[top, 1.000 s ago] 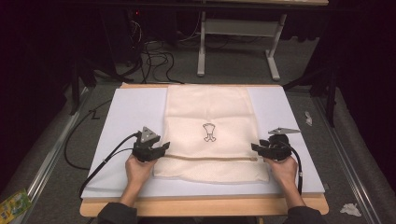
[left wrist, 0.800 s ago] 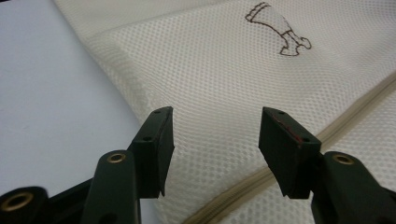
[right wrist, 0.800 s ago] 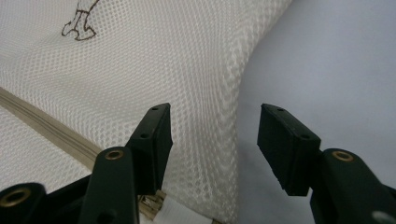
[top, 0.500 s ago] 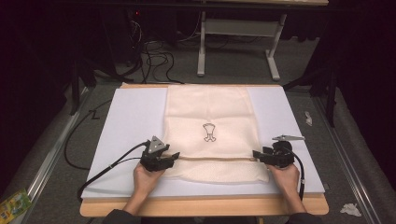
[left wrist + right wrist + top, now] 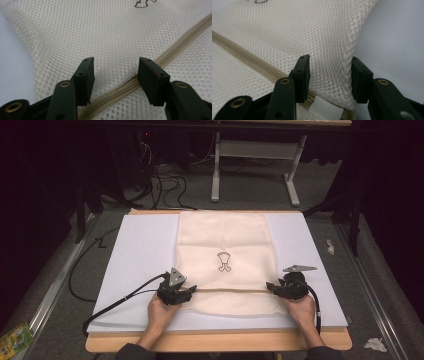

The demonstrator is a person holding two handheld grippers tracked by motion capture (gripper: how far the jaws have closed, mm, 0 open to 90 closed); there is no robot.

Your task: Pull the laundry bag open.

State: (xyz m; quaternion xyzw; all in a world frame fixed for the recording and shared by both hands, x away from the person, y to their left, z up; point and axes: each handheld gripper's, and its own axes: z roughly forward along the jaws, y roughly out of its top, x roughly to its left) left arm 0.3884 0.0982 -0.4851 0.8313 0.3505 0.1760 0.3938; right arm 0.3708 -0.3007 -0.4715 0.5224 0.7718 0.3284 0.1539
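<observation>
Left hand (image 5: 159,312) comes in from the near edge of the table (image 5: 220,341), carrying the left gripper (image 5: 186,291) at the left side of the mesh bag (image 5: 225,240). In the left gripper view, its fingers (image 5: 86,77) stand moderately wide apart, having just closed in a little. Nothing is pinched: the mesh lies flat beneath and between them. The beige zipper (image 5: 175,48) runs diagonally under the gap, passing close to the right-hand finger and out toward the upper right. The bag's left edge sits outboard of the left-hand finger, with the white mat (image 5: 135,255) beyond it.

Between the two grippers, in the high view, the bag lies spread on the mat, long axis running away from the person. A small dark printed figure (image 5: 223,261) marks the panel beyond the fingertips.

Right hand (image 5: 302,312) carries the right gripper (image 5: 271,286) at the bag's right side. Its fingers (image 5: 302,75) are also moderately parted and have just been closing. They straddle the bag's raised right edge; the mesh stands between them, the right-hand finger just beside the seam. Whether the pads press the cloth cannot be told. The zipper's end and a white tab (image 5: 320,106) lie just behind the left-hand finger.
</observation>
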